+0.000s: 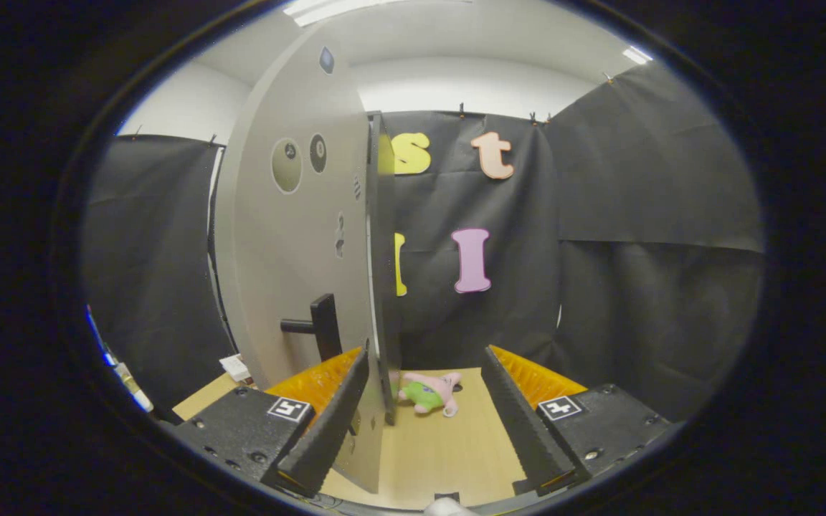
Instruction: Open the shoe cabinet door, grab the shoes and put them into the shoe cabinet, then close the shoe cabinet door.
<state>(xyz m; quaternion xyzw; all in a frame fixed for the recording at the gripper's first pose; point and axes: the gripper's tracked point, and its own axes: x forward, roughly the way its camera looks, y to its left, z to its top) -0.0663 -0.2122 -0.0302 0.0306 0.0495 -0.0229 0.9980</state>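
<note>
Tongs (424, 416) gape wide, gripping nothing; the cabinet door (291, 287) looks stiff and light, its handle (316, 326) the best purchase.

— What do we see past the fingers?
— A pink star-shaped plush toy with green shorts (431, 393), lying on the light wooden tabletop (449, 451) just beyond them.
— And off to the left?
— A small white box (235, 368) near the tabletop's edge.

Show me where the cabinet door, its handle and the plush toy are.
cabinet door (291, 236): gripper view, flat outer face, above the handle.
handle (323, 326): gripper view, dark upright plate on the door.
plush toy (433, 390): gripper view, body, on the table beyond the open tool (424, 387).
</note>
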